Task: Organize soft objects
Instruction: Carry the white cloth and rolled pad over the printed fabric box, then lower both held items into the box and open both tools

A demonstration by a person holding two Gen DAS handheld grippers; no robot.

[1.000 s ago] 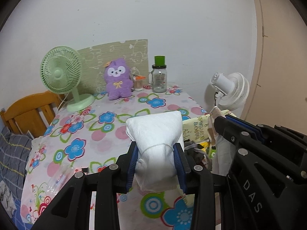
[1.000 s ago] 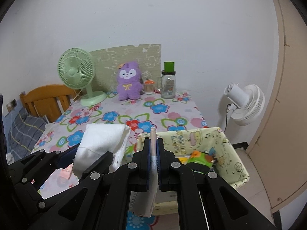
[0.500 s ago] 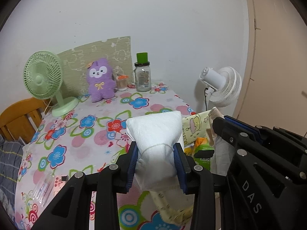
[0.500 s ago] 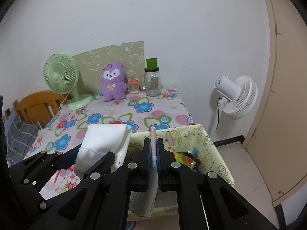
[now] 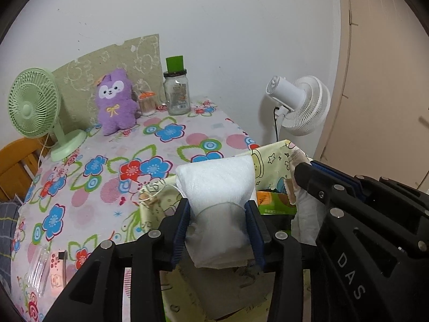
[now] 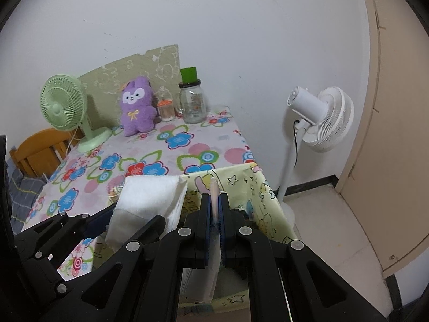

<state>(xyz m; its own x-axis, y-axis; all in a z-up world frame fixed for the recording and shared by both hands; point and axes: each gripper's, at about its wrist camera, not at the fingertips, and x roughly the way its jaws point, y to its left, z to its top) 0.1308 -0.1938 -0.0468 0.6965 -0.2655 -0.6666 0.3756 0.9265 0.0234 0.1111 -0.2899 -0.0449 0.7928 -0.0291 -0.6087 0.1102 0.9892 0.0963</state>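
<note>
White folded cloth (image 5: 217, 187) pinched between blue-padded fingers (image 5: 180, 226) of left gripper (image 5: 218, 228), held upright above yellow cartoon-print fabric bin (image 5: 270, 158). Top edge of cloth fanned out wide above the fingers, narrowed at the grip, lower end hanging below. Same cloth (image 6: 150, 198) visible in right wrist view, at left of frame, over the bin's near-left corner.

Right gripper (image 6: 214, 214) clenched on thin edge of a pale cloth sheet (image 6: 214, 187), fingers (image 6: 205, 225) nearly closed with only the fabric between; rest of sheet hanging down below them. Right gripper (image 5: 305, 173) seen in left view just beside the left one, over the bin's right side.

Inside bin: green-and-orange packet (image 5: 276, 204), partly hidden.

Bin (image 6: 241, 182) pressed against near edge of bench (image 5: 112, 177) covered in flowered cloth. At far end of bench: green desk fan (image 5: 34, 107), purple plush toy (image 5: 115, 104), small orange-lidded jar (image 5: 147, 103), glass jar with green cap (image 5: 176, 91), green patterned board (image 5: 112, 67) leaning on wall. White pedestal fan (image 6: 319, 118) standing on floor to right of bench. Wooden chair (image 6: 40, 150) at left. Clear plastic item (image 5: 40, 268) lying on bench near left corner.
</note>
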